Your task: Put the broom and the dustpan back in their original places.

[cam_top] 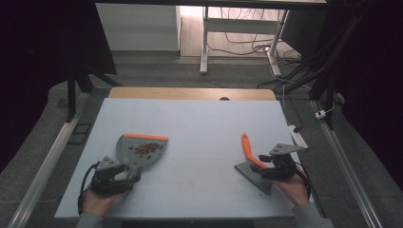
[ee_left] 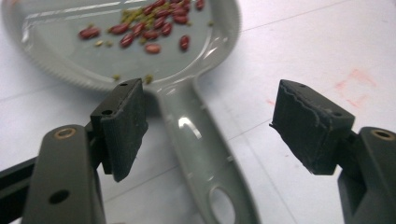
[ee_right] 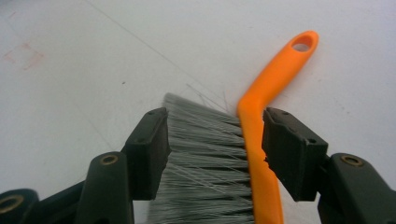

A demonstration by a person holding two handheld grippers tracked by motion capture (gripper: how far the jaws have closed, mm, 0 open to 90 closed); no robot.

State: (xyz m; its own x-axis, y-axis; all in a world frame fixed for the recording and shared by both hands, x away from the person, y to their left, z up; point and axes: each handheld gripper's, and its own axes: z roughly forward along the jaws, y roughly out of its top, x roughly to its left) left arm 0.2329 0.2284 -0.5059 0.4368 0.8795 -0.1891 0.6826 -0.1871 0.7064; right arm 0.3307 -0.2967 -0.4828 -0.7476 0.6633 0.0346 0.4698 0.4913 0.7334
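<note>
Nearest to the grey plastic dustpan [ee_left: 140, 42]: left tool [cam_top: 124, 180] wide, astride its long handle, not pressing. Handle running straight away from this tool to the pan, red beans [cam_top: 147, 149] inside. Well right of the dustpan on the white counter [cam_top: 199, 123]: right tool [ee_right: 212, 149] wide around orange-handled grey-bristled brush [ee_right: 252, 140], pads apparently not pressing.

Dustpan [ee_left: 140, 51] rim and handle end beyond the picture's edges.
</note>
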